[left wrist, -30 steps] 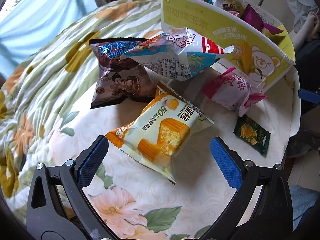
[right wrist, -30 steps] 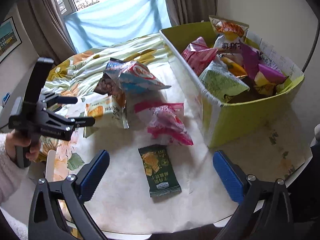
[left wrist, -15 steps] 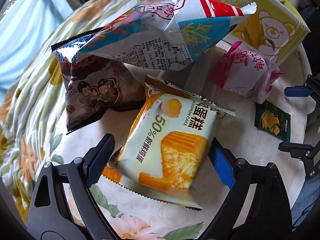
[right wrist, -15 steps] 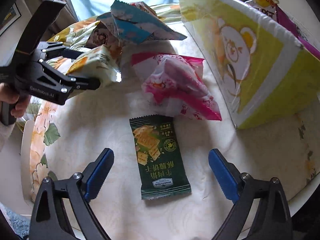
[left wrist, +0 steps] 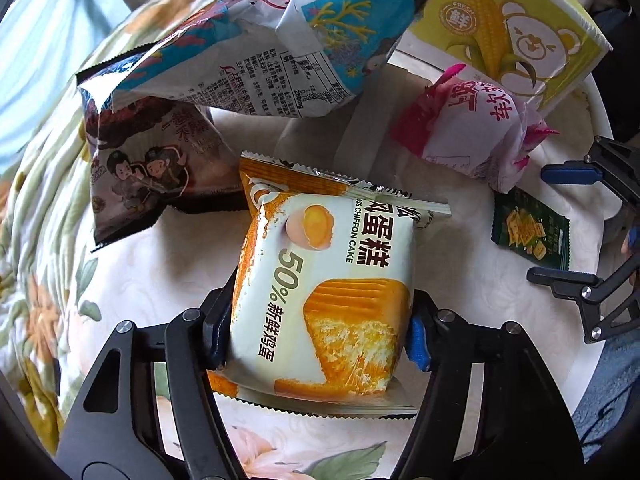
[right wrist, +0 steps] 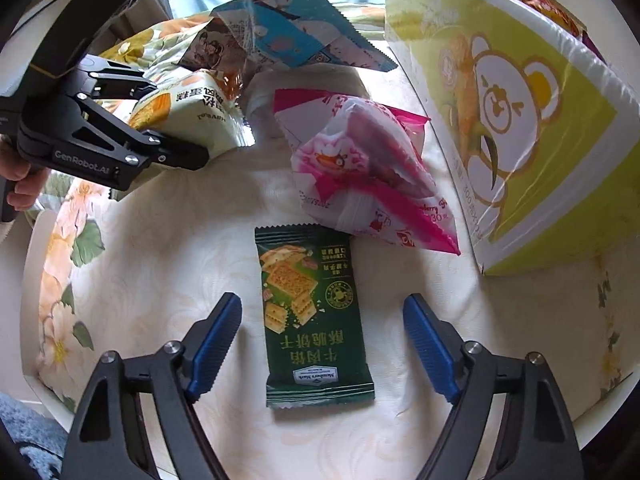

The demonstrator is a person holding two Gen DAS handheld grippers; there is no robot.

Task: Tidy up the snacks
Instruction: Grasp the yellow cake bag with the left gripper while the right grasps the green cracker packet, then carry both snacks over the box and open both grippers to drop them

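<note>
A: Biggest first? Yellow-green box (right wrist: 532,128), far right on the bench (right wrist: 160,264): stiff glossy card, flat walls, printed bear, already stuffed with packets.

B: Next, blue-and-white crisp bag (left wrist: 280,52), propped at the far side over the dark cartoon bag (left wrist: 152,168). Puffy crinkled film, light, probably fragile inside.

A: Then the chiffon cake packet (left wrist: 324,300). Clamped between left gripper (left wrist: 320,340) fingers, near the middle of the bench, pinched across its lower body. Soft, airy, slick film; best squeezed gently or crushed cake likely.

B: Pink-and-white pouch (right wrist: 360,176), pillow-shaped, crimped ends, lying against the green packet's far edge. Light, squashy.

A: Smallest: green cracker packet (right wrist: 312,320), flat and thin on the patterned cloth, sawtooth seams. Right gripper (right wrist: 322,340) fingers apart, straddling its long sides, not touching. Probably brittle contents, slippery wrapper; worth gripping across the narrow middle, low against the bench.
</note>
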